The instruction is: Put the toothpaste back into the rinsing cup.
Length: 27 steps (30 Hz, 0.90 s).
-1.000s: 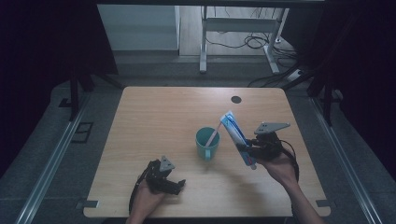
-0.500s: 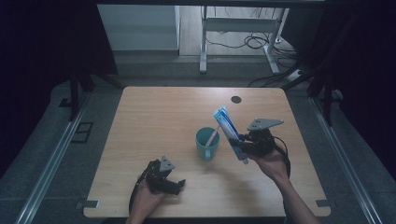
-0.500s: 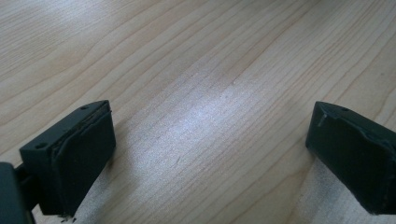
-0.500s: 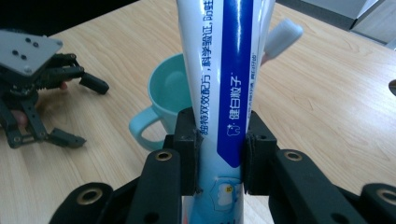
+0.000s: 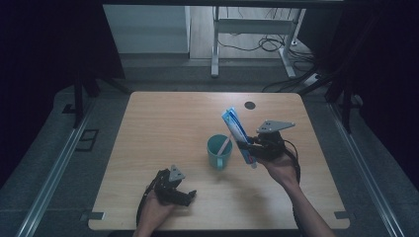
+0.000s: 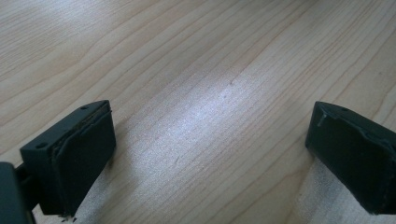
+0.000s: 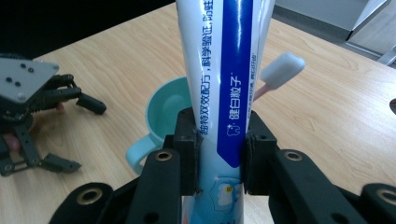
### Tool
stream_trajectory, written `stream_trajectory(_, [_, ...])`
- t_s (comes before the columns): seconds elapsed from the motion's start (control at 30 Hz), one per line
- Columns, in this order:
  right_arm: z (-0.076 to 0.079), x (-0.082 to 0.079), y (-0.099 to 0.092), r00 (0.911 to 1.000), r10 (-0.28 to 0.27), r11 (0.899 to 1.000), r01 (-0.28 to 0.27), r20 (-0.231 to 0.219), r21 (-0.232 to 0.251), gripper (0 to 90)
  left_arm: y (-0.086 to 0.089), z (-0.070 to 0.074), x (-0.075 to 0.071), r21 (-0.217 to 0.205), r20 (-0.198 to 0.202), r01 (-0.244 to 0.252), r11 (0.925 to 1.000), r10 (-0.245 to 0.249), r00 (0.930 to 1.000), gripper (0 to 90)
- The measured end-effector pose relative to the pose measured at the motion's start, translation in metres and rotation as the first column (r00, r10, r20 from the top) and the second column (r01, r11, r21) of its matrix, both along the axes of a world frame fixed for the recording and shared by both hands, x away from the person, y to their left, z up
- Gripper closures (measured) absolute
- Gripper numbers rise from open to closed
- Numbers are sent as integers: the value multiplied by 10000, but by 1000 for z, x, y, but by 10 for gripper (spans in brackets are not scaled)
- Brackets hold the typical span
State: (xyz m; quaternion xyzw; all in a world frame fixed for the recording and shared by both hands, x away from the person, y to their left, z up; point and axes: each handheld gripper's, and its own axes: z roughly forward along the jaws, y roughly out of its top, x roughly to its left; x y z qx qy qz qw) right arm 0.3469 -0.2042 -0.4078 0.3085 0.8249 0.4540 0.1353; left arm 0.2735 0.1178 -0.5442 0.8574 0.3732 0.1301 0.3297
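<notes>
Pale wood-grain table (image 5: 163, 128), dark round grommet hole (image 5: 250, 105) near the far edge. Grey floor around, dim room, a metal desk frame (image 5: 249, 29) and loose cables (image 5: 257, 44) beyond. One teal mug (image 5: 219, 151) mid-table, one pink toothbrush (image 5: 225, 145) standing inside. One blue-and-white toothpaste tube (image 5: 238, 132), clamped low on its body by the right tool (image 5: 254, 148), tilted, raised just beside the mug. Left tool (image 5: 180, 193) down at the near edge, spread wide, bare wood between its pads. Two tools, two hands.
</notes>
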Motion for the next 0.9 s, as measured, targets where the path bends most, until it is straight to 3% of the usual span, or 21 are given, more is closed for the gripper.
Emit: stream_trajectory(0.9, [16, 16, 35, 9985, 58, 9991, -80, 536, 423, 714, 0, 0, 0, 21, 3, -4, 10000, 4, 10000, 18])
